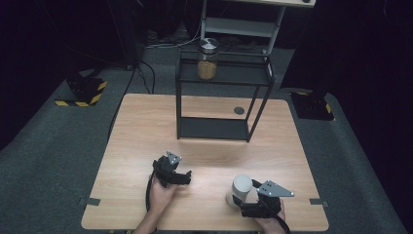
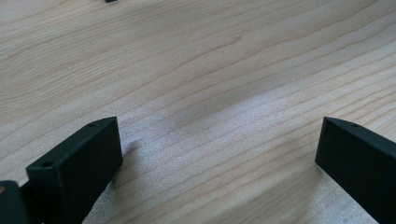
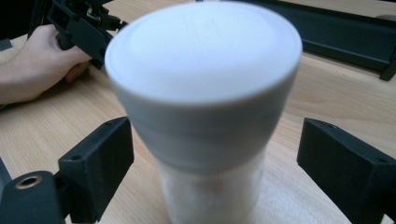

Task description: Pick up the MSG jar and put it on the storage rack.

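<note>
Recording lab: hazard-taped stands (image 1: 84,91), dark surrounds.

Two black handheld grippers are seen, the left gripper (image 1: 171,171) and the right gripper (image 1: 254,204), each topped by a grey three-cornered plate dotted with small holes. Black cables are trailed from both. Blocky matte-black fingers (image 3: 95,161) are pierced by small screw holes; a brass-coloured insert is set nearby. Bare forearms are shown, no sleeves.

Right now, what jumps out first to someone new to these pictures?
The white jar near the table's front right stands between the jaws of the right gripper, which flank it with a gap on the right side. Behind it, a black metal rack stands at the table's far edge, with a glass jar of yellowish grains on its top shelf. The left gripper rests open over bare wood.
</note>
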Demonstrator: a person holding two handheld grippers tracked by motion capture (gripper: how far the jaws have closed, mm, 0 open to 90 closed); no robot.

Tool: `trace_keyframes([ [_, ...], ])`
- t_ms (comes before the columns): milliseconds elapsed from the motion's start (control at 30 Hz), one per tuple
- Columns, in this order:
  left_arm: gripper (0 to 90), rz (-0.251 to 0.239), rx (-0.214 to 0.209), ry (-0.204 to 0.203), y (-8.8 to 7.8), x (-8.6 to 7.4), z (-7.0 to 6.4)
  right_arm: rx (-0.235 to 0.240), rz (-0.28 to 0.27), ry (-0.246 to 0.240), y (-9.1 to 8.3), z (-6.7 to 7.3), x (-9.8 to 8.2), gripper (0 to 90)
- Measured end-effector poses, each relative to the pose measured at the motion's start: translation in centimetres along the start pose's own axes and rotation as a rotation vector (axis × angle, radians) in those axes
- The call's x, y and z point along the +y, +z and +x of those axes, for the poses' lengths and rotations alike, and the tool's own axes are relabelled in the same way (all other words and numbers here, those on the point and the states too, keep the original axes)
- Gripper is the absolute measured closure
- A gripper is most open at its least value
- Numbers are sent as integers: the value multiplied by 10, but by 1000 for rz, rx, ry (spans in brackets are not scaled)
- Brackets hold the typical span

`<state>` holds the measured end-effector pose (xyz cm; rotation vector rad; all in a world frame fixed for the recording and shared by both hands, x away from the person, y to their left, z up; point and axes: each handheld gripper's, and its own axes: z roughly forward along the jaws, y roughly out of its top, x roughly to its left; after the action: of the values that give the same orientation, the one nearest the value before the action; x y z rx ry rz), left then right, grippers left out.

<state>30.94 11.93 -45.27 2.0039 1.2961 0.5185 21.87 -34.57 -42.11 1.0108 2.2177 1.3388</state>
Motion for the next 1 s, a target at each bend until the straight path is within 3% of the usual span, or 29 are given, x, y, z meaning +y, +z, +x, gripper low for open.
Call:
trace_keyframes([
  [400,8,-2,-2,-3,0,0,1,14,-10,1,11,-2,4,191],
  [1000,8,-1,-2,-2,0,0,0,10,-8,-13,12,2,2,317],
])
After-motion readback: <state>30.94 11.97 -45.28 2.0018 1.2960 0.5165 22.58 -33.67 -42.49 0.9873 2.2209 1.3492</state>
